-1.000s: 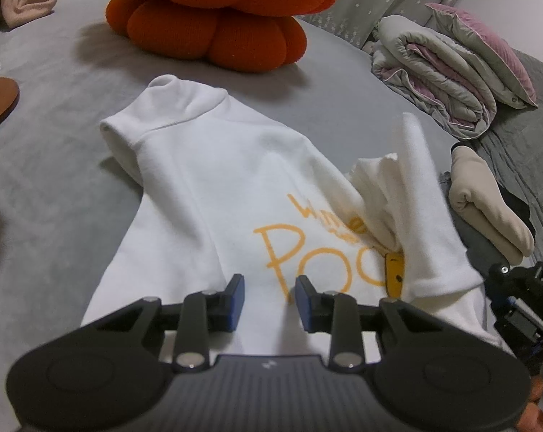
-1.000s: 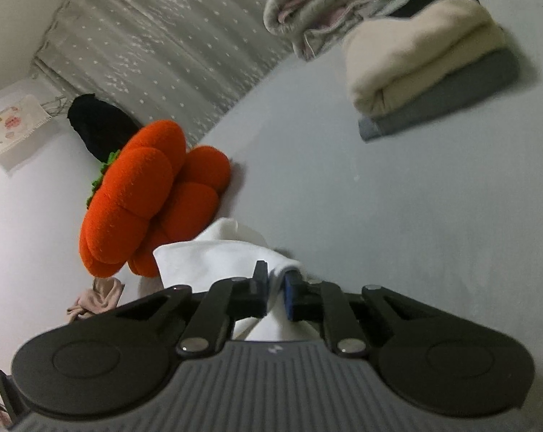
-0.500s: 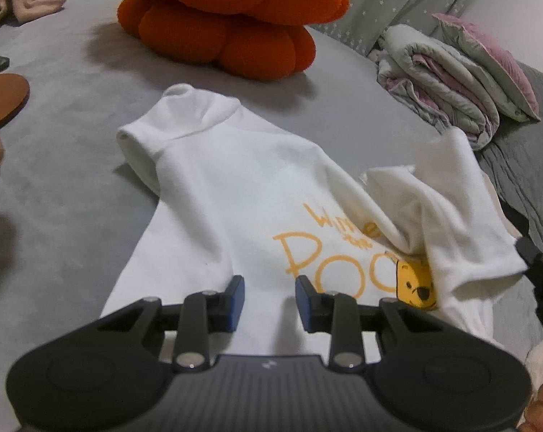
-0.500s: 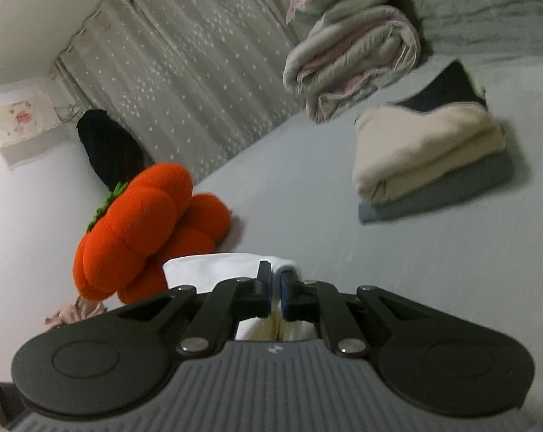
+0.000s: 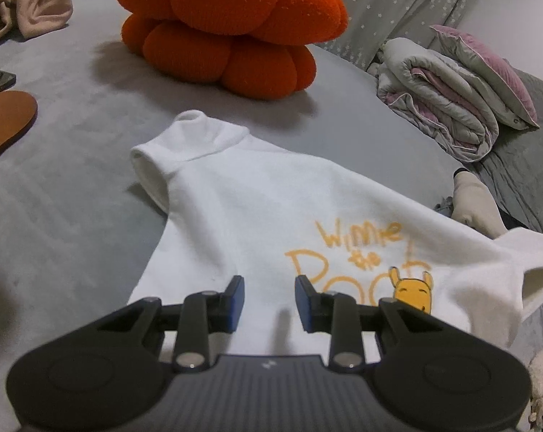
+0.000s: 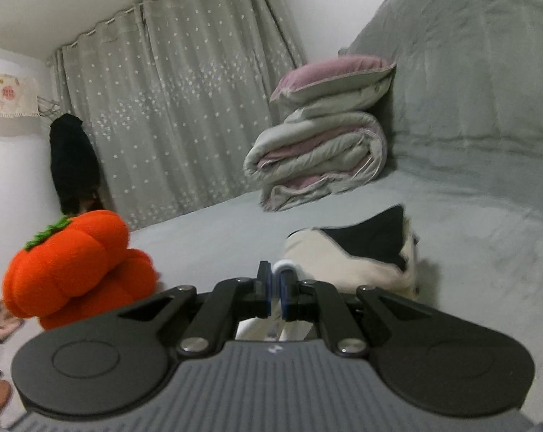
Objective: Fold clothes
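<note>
A white sweatshirt [image 5: 257, 201] with an orange Winnie the Pooh print lies spread on the grey bed, collar toward the far left. Its right sleeve [image 5: 534, 262] is stretched out and lifted at the right edge. My left gripper [image 5: 269, 300] is open and empty, hovering just above the shirt's near hem. My right gripper [image 6: 275, 288] is shut on a bit of white sweatshirt fabric [image 6: 284, 265] that pokes up between the pads. The rest of the shirt is hidden below that view.
An orange pumpkin cushion [image 5: 228, 25] sits behind the shirt. A rolled grey-pink quilt [image 5: 448, 97] and pillow lie at the back right. Folded cream and dark clothes [image 6: 365, 255] are stacked right of the shirt. A beige garment [image 5: 26, 10] lies far left.
My right gripper has pulled the sleeve out to the right, unfolding it off the chest, so the whole print now shows. My left gripper has stayed open over the hem.
</note>
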Available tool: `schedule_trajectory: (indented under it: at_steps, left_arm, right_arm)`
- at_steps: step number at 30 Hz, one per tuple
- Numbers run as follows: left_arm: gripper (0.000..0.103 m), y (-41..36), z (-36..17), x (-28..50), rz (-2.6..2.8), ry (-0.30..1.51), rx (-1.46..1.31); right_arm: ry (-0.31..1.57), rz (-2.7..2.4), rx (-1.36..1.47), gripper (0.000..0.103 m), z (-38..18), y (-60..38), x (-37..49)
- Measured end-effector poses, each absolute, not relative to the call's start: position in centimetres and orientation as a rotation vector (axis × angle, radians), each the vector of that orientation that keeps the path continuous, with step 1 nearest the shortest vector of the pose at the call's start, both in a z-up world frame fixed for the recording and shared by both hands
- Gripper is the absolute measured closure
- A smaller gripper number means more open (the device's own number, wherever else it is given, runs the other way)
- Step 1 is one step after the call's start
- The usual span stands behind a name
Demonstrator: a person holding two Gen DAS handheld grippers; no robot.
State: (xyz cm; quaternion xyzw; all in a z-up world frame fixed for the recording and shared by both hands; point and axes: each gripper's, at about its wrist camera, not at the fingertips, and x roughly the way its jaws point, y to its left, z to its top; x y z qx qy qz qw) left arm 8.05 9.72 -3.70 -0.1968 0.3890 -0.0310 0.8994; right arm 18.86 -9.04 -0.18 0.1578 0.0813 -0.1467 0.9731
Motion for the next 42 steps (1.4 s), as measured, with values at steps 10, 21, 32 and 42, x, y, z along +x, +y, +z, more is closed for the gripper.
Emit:
schedule_trajectory:
  at_steps: [10,21,32,42]
  left_arm:
    - [0.072,10.3,-3.6,8.1,-0.051,0.809,-0.390]
    - [0.071,10.7,-3.4,8.0,-0.073,0.829,-0.423]
    - [0.070,10.6,-3.3,7.4,-0.091,0.840,-0.409]
    - [0.070,11.4,-3.6,7.3,-0.084,0.860,-0.405]
  right_arm:
    - [0.314,-0.270,0.418,0.090,-2.7,-10.5,20.5]
    - [0.411,-0.241,0.731,0.072,-4.0,-12.9,18.0]
    - [0.574,-0.400,0.703,0.046,-4.4,-12.0,16.0]
    - [0.692,-0.443,0.707,0.053,-9.1,-10.6,17.6]
